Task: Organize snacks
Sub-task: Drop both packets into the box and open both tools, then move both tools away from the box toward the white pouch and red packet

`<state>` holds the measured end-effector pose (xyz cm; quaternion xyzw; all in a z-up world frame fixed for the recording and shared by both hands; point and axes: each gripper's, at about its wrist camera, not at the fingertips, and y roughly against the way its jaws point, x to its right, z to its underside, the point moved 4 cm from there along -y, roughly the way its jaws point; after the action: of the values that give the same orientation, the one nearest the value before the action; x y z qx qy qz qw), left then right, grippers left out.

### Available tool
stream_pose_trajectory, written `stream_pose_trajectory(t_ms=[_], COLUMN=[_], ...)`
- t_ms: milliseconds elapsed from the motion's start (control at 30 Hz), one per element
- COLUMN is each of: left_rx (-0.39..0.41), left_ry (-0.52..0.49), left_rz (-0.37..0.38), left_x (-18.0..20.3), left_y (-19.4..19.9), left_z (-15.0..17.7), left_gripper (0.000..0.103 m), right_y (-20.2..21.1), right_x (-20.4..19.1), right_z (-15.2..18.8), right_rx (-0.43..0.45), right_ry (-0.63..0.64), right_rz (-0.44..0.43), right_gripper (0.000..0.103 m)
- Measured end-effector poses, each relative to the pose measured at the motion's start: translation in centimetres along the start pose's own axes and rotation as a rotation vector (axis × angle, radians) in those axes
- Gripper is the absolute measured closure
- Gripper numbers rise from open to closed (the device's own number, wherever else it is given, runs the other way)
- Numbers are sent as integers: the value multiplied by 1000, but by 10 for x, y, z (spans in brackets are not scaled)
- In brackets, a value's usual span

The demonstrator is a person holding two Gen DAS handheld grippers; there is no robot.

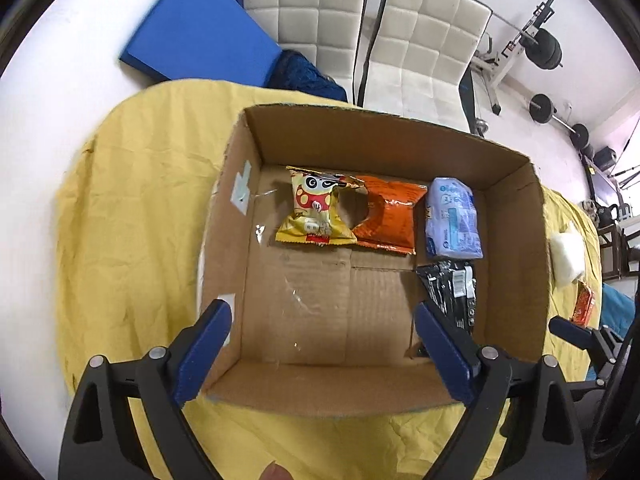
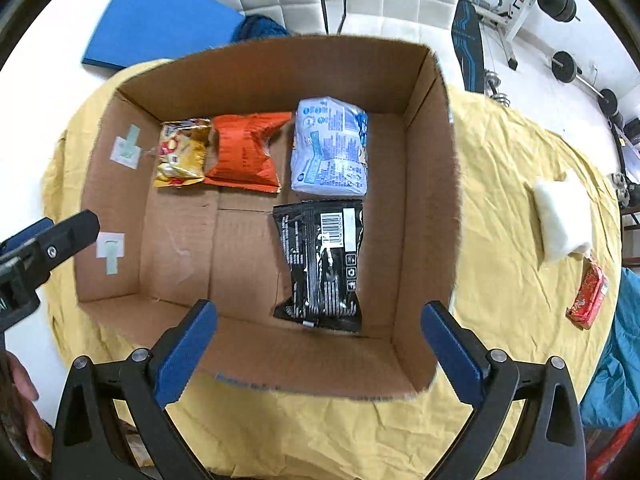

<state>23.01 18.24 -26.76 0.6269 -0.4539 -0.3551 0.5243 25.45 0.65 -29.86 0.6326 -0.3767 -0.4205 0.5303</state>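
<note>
An open cardboard box (image 1: pixel 516 232) (image 2: pixel 428 200) stands on a yellow cloth. Along its far wall lie a yellow snack bag (image 1: pixel 314 212) (image 2: pixel 182 152), an orange bag (image 1: pixel 386 218) (image 2: pixel 244 152) and a pale blue pack (image 1: pixel 454 218) (image 2: pixel 330 148). A black packet (image 1: pixel 452 292) (image 2: pixel 322 264) lies nearer, at the right side. Outside the box to the right rest a white pack (image 1: pixel 566 254) (image 2: pixel 562 216) and a small red packet (image 1: pixel 582 304) (image 2: pixel 588 296). My left gripper (image 1: pixel 322 320) and right gripper (image 2: pixel 318 322) hang open over the box's near edge, both empty.
The yellow cloth (image 1: pixel 132 216) (image 2: pixel 508 184) covers a white table. A blue pad (image 1: pixel 200 28) (image 2: pixel 156 20) lies at the far left. Two white padded chairs (image 1: pixel 424 40) stand behind, with weight equipment (image 1: pixel 548 48) at the far right. A teal cloth (image 2: pixel 624 360) hangs at the right edge.
</note>
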Motion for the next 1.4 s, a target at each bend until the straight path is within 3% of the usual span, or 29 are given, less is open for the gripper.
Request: stream_pose_trajectory(t_ms=[200,400,700,900,1167,1267,1400], left_rx=[84,127,152,168,132,91,-21], left_ry=[-6,-2,-31,-109,-269,-332,-369], left_rz=[-38,-28,15,37,79,77,84], left_x=[7,19,60,117,228,270,328], left_y=[39,69,100,107,83,59,10], left_z=[27,44,55,50,35,28,18], left_gripper=[9,9,9,9,9,9,9], right_y=[31,62,99,115,108,92,61], right_x=[0,11,62,132,268,319,383], right_z=[19,36,52,61,77,81,84], right_rx=[70,119,170,194,183,151,97], right_ry=[21,21,-59,-164,-364,-437,-528], right_rz=[-6,-44,-116,-94,10,40,53], right_gripper=[0,0,0,0,0,0,0])
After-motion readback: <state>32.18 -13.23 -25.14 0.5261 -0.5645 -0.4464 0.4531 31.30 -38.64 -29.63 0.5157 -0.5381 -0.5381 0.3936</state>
